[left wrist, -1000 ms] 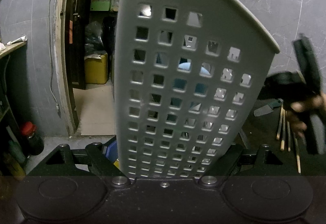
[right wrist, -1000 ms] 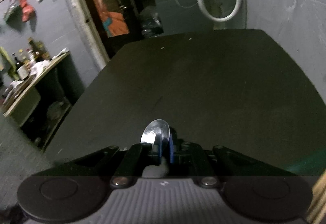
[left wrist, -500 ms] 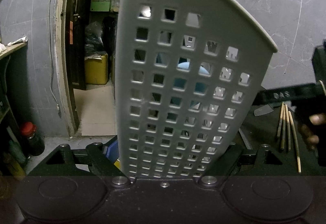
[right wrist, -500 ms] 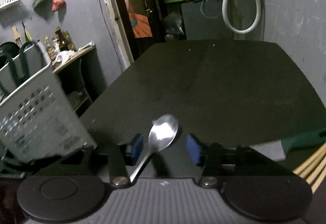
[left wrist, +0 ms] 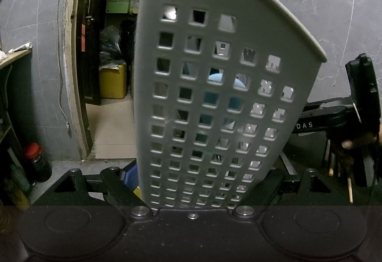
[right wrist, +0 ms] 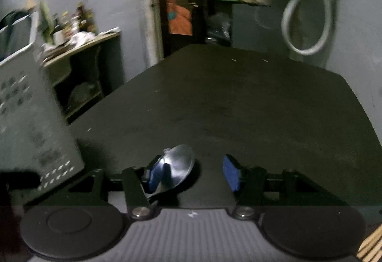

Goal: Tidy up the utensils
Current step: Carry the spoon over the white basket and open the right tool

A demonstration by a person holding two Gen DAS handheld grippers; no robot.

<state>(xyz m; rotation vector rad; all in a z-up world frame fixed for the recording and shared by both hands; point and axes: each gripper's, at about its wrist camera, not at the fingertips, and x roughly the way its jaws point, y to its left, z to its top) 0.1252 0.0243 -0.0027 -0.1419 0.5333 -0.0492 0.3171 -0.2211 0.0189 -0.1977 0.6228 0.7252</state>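
My left gripper (left wrist: 193,190) is shut on the wall of a grey perforated utensil basket (left wrist: 214,85), which fills the middle of the left wrist view; blue items show faintly through its holes. My right gripper (right wrist: 191,173) is open, its blue pads (right wrist: 230,176) wide apart. A metal spoon (right wrist: 177,166) lies loose on the black table (right wrist: 238,107) between the fingers, against the left pad. The basket also shows at the left of the right wrist view (right wrist: 31,123). The right gripper appears at the right edge of the left wrist view (left wrist: 358,114).
Wooden chopsticks (left wrist: 334,166) lie on the table to the right of the basket, and their ends show in the right wrist view (right wrist: 372,245). A doorway (left wrist: 112,71), a cluttered side shelf (right wrist: 81,42) and a hose (right wrist: 308,21) on the wall lie beyond.
My right gripper opened and let go of the spoon, which dropped flat onto the table. The right gripper swung nearer the basket. The left gripper and basket stayed still.
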